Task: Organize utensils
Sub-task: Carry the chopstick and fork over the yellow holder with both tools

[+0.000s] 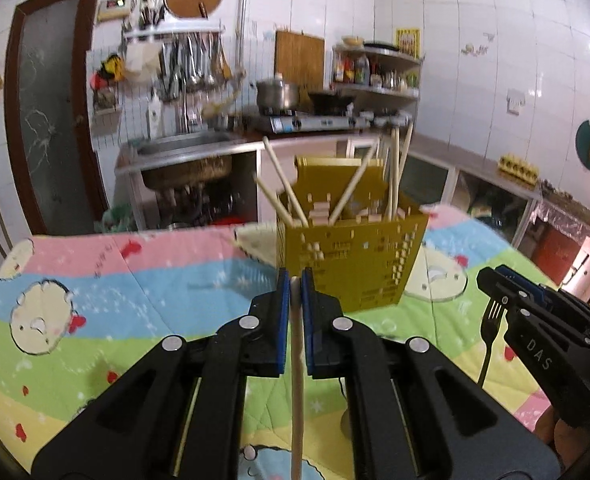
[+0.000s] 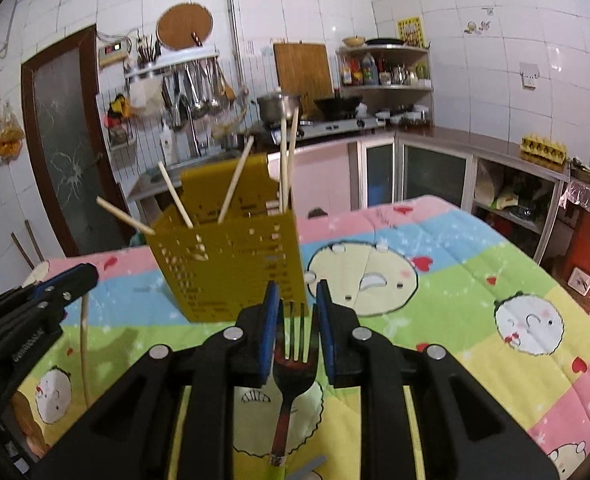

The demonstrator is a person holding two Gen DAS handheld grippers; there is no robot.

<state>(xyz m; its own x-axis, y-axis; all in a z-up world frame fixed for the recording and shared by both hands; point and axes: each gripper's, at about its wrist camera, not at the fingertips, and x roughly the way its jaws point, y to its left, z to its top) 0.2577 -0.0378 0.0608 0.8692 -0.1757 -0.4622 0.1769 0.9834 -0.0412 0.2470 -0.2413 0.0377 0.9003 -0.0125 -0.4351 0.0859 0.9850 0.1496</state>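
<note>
A yellow holder (image 1: 351,264) full of little holes stands upright on the bright cartoon blanket (image 1: 107,280). Five pale wooden chopsticks (image 1: 283,182) stick up out of it and lean different ways. One more pale chopstick (image 1: 296,360) is pinched near its top between blue pads, and its long end hangs down above the blanket. A fork (image 2: 293,376) with a dark metal head is held by its prongs, pointing up. Its handle hangs down and looks green at the bottom, though that part is blurry.
</note>
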